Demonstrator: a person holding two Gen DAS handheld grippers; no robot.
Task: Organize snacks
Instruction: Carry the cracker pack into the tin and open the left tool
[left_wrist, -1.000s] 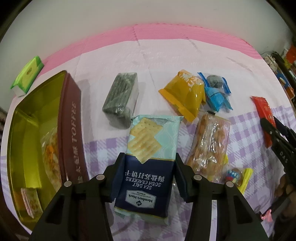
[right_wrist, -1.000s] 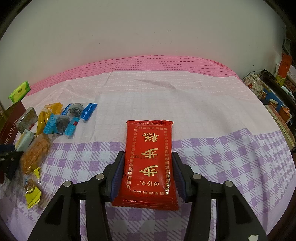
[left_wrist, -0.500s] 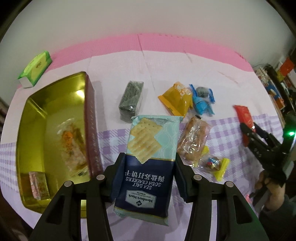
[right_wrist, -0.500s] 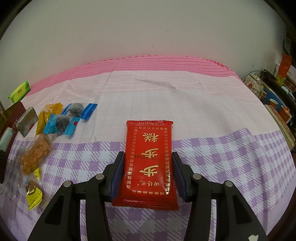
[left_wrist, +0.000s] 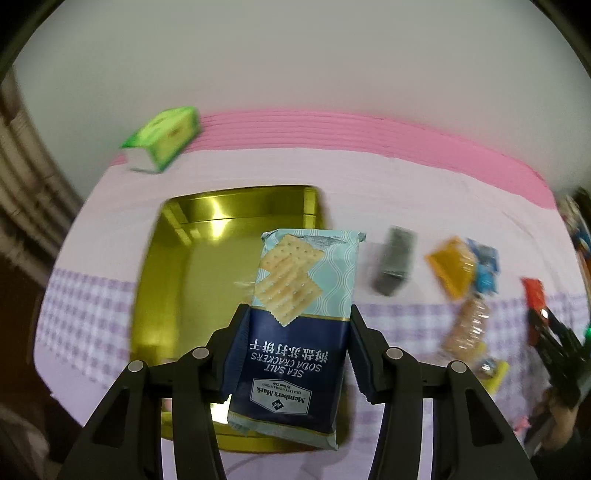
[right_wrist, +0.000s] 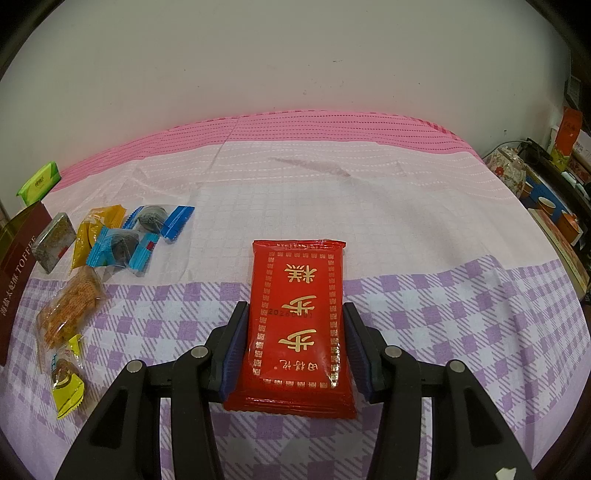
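Pinching a glossy cracker packet (left_wrist: 303, 317) over the gold tin (left_wrist: 162, 273), left tongs (left_wrist: 295, 354); right tongs (right_wrist: 293, 347) clamp a flat red pouch (right_wrist: 297, 317).

Cracker packet (left_wrist: 295, 325) hides the blurred tin's (left_wrist: 166, 280) contents.

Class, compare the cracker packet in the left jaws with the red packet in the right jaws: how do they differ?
The cracker packet is pale teal and navy, with crackers pictured; the red packet is red with gold characters. The cracker packet is over the gold tin; the red packet is over the checked tablecloth. Both are flat and clamped.
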